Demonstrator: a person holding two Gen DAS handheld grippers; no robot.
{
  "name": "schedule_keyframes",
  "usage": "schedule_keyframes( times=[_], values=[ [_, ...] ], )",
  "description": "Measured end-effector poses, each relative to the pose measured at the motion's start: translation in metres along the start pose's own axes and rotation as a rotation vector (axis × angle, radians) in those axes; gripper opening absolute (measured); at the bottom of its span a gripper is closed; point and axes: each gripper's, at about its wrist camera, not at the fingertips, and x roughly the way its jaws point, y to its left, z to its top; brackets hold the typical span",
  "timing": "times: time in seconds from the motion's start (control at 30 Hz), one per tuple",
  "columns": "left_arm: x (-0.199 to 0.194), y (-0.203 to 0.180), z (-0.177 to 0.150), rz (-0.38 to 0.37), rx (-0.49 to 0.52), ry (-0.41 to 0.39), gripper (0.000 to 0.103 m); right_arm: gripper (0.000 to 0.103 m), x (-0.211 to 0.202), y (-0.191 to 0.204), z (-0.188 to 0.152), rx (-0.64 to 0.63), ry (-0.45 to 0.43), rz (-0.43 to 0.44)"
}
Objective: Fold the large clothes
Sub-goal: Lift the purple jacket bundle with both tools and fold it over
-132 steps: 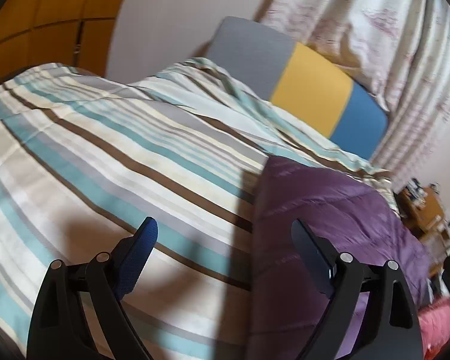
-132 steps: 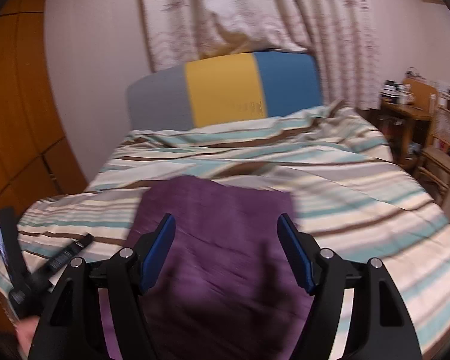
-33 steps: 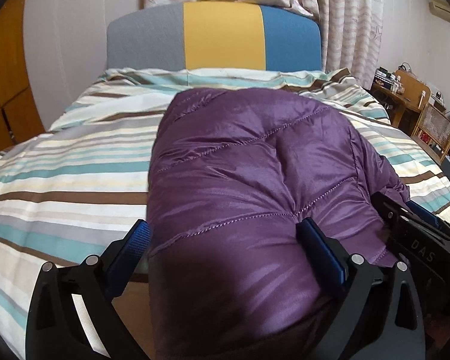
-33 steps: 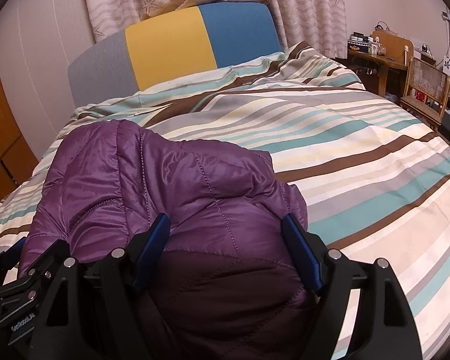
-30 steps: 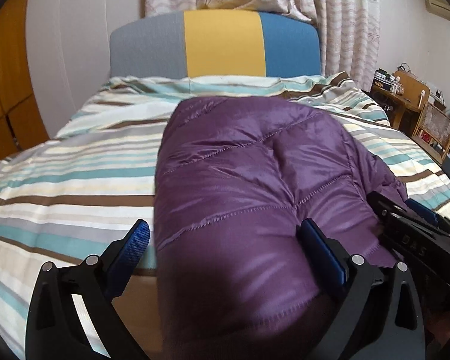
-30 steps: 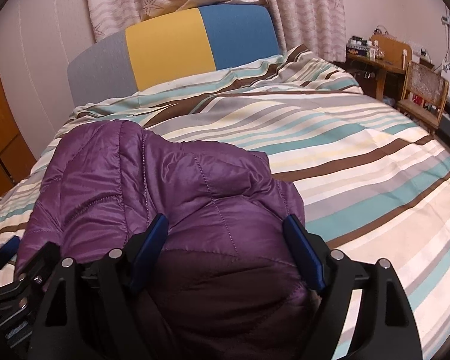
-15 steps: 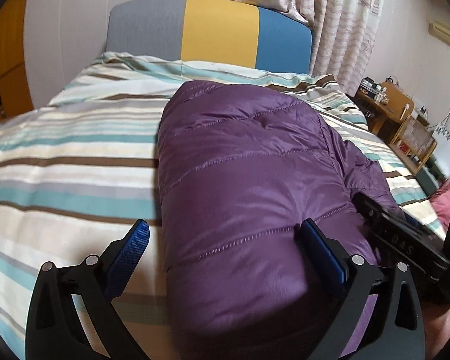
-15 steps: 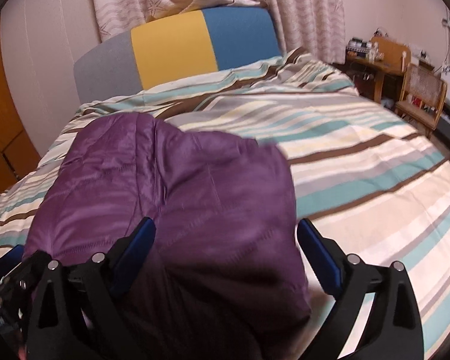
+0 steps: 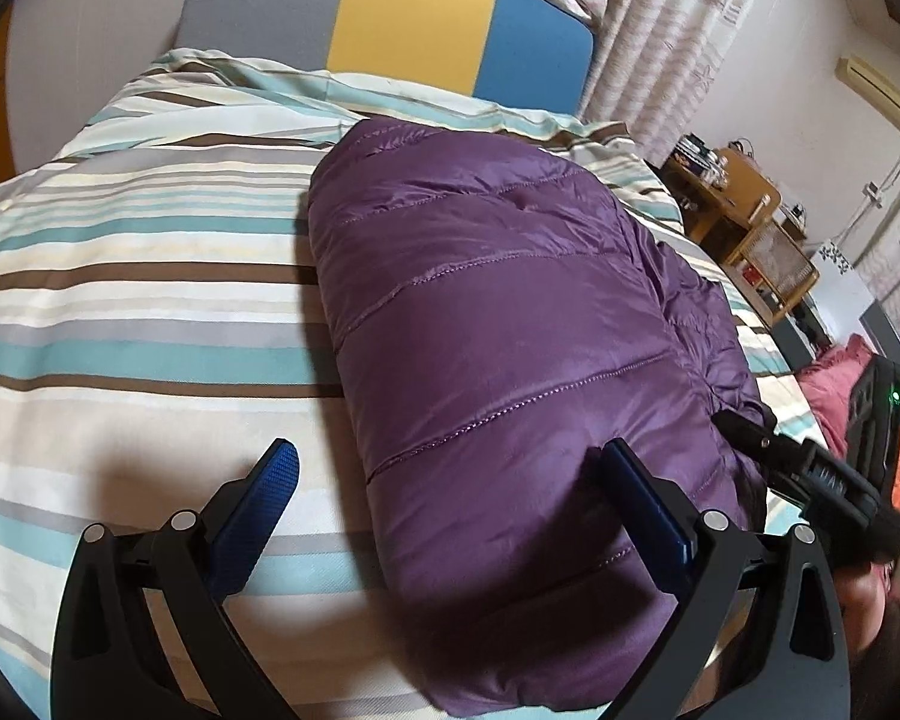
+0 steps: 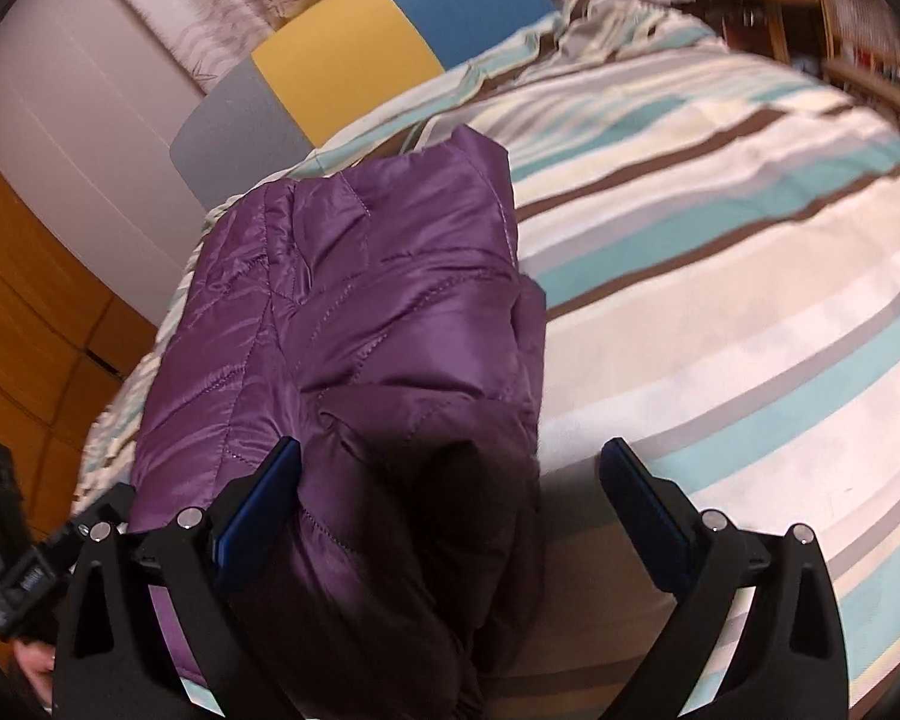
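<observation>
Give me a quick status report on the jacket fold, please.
Left gripper open; right gripper opening, gripping nothing. Purple jacket folded on striped bed. Nothing in the way.

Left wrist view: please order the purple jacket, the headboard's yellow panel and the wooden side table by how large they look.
1. purple jacket, clearly largest, also nearest the camera
2. yellow panel
3. wooden side table, smallest, though farther away and partly cut off
</observation>
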Motion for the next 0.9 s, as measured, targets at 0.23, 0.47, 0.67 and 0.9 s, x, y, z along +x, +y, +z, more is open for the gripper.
schedule_keyframes(
  times=[0.23, 0.47, 0.67, 0.9],
  values=[
    [0.018, 0.001, 0.004, -0.036, -0.016, 0.065, 0.100, 0.092, 0.021, -0.005, 0.013, 0.061, 0.090, 0.098],
    [0.033, 0.006, -0.003, -0.152, -0.117, 0.128, 0.082, 0.062, 0.030, -0.005, 0.015, 0.075, 0.098, 0.183],
    [0.012, -0.025, -0.002, -0.086, 0.041, 0.054, 0.057, 0.051, 0.013, -0.007, 0.007, 0.069, 0.027, 0.289],
    [-0.022, -0.034, -0.002, 0.023, 0.177, -0.099, 0.050, 0.049, 0.006, 0.012, -0.006, 0.039, -0.009, 0.350]
  ],
)
